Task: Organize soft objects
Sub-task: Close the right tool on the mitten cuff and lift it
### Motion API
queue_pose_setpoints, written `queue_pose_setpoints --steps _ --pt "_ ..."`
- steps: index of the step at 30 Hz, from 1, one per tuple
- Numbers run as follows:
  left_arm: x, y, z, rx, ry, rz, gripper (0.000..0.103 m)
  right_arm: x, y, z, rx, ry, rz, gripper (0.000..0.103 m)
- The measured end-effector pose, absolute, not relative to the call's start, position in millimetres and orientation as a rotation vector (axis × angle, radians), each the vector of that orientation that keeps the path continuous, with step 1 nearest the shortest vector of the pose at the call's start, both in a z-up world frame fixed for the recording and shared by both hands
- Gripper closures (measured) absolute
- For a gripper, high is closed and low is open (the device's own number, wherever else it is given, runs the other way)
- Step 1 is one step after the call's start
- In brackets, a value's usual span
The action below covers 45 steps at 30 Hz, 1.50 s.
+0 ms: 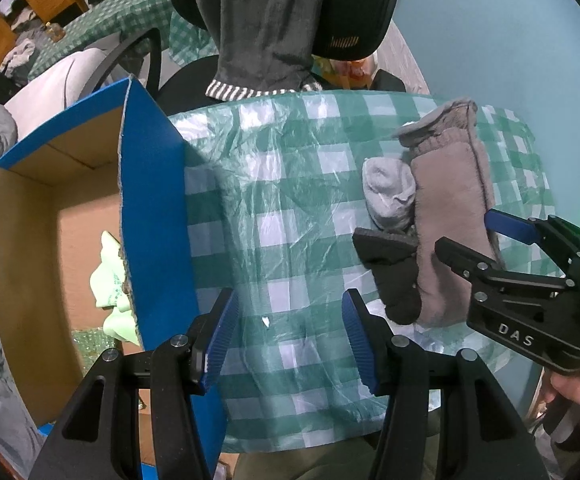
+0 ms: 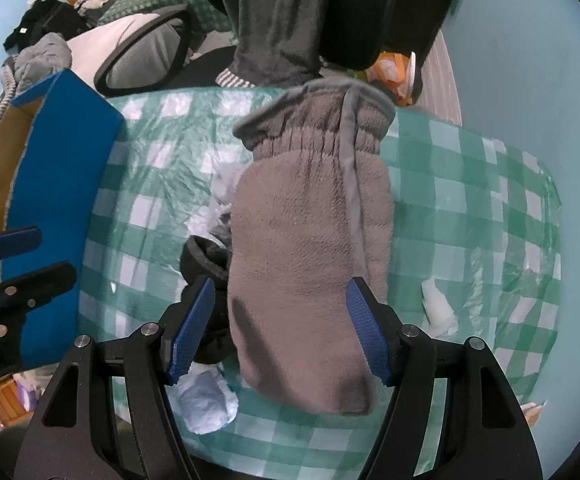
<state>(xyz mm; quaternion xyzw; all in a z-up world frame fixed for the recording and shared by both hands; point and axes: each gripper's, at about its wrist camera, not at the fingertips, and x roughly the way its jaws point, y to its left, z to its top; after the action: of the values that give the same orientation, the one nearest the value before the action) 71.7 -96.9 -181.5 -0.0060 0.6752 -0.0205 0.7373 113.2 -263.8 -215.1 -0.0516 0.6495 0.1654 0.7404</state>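
Between the spread fingers of the right gripper [image 2: 280, 334] a grey fleece mitten [image 2: 309, 248] is lying on the green checked tablecloth [image 2: 469, 208], its long axis running straight away from the gripper, fingertip end nearest and elastic cuff farthest; the pads are flanking it without visibly pressing. Just beside it on its left, a black glove [image 1: 393, 276] and a pale grey sock [image 1: 389, 194] are resting. Well to the left, the left gripper [image 1: 290, 340] is hovering wide and empty beside the blue cardboard box [image 1: 158, 216], so the right is nearer the mitten

box [image 1: 158, 208] left of mitten [image 1: 449, 216]
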Motion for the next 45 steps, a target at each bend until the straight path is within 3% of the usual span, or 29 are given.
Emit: queue_pose_setpoints --steps 12,20,22,31,45 --pt "74.4 -94.8 -182.5 -0.019 1.494 -0.044 0.047 120.5 -268.3 -239.2 -0.153 1.454 0.287 0.032" --pt "73.7 -97.0 -183.1 -0.012 1.501 -0.054 0.047 119.6 -287.4 -230.0 -0.054 1.458 0.310 0.056" --pt "72.5 -98.7 -182.8 -0.007 1.505 -0.058 0.047 116.6 -290.5 -226.6 -0.038 1.452 0.327 0.068" --pt "65.5 -108.2 -180.1 0.013 1.502 -0.071 0.044 106.0 -297.1 -207.5 0.000 1.408 0.350 0.081" --pt "38.8 -132.9 -187.0 -0.007 1.544 -0.108 0.042 90.4 -327.1 -176.9 0.033 1.351 0.325 0.081"
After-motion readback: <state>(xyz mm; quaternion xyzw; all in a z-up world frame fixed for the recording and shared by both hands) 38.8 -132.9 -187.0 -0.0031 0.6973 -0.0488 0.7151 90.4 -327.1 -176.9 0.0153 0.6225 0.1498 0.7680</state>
